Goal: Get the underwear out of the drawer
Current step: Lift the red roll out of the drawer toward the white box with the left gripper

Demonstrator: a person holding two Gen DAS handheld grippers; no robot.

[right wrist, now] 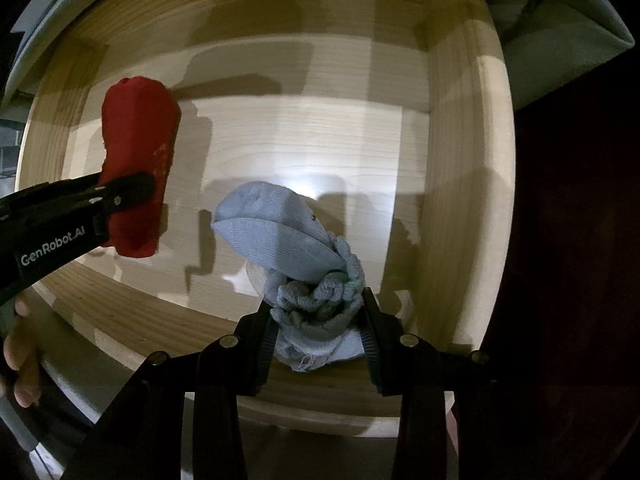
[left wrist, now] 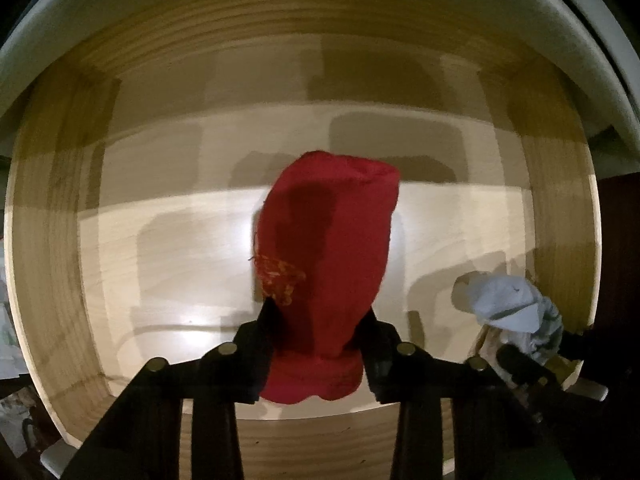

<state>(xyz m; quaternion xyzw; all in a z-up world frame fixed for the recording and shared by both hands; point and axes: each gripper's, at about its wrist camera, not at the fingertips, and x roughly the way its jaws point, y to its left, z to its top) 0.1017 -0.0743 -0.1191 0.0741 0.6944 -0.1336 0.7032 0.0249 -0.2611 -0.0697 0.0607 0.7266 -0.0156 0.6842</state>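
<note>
A rolled red underwear bundle (left wrist: 332,248) sits between the fingers of my left gripper (left wrist: 318,312), which is shut on its near end inside the pale wooden drawer (left wrist: 560,220). The right wrist view shows the same red bundle (right wrist: 136,140) at the left, clamped by the left gripper (right wrist: 132,196). My right gripper (right wrist: 318,304) is shut on a crumpled light blue-grey underwear bundle (right wrist: 280,232) near the drawer's right front corner. That bundle (left wrist: 508,300) also shows at the lower right of the left wrist view. I cannot tell whether either bundle touches the drawer floor.
The drawer floor (right wrist: 300,140) is bare wood with shadows. Its walls (right wrist: 460,160) rise on all sides, the right wall close to my right gripper. A grey-white cabinet edge (left wrist: 580,20) curves behind. A person's hand (right wrist: 20,352) holds the left gripper.
</note>
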